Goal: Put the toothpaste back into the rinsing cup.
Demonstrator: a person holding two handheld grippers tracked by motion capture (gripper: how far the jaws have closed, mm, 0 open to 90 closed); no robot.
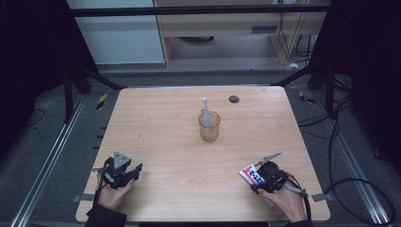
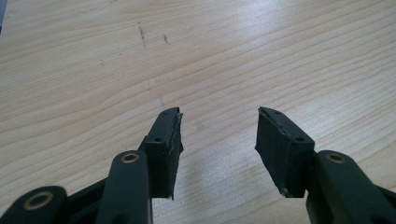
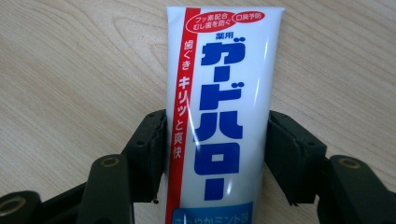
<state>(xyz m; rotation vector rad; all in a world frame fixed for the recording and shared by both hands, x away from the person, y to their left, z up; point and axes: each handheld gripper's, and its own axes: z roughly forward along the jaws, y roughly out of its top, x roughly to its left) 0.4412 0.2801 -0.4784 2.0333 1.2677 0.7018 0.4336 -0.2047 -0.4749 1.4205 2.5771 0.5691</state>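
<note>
The toothpaste tube is lying flat on the wooden table, well in front of the cup and to its right, close to the table's near edge. The right gripper is straddling it: both jaws are standing against the tube's sides, and whether the pads are pressing or just meeting the tube cannot be told. The tube's crimped end is pointing away from the gripper; its lower end is cut off by the bottom of the right gripper view.

The left gripper is sitting low over bare wood, well in front of the cup and to its left, its jaws standing wide apart with nothing between them.

Between the two grippers and the cup, the table is lying open, with free room on every side of the cup.

The cup, a clear amber one, is standing upright and is holding a white toothbrush that is sticking up above its rim. A small dark disc is lying behind the cup, near the far edge; what it is cannot be made out.
</note>
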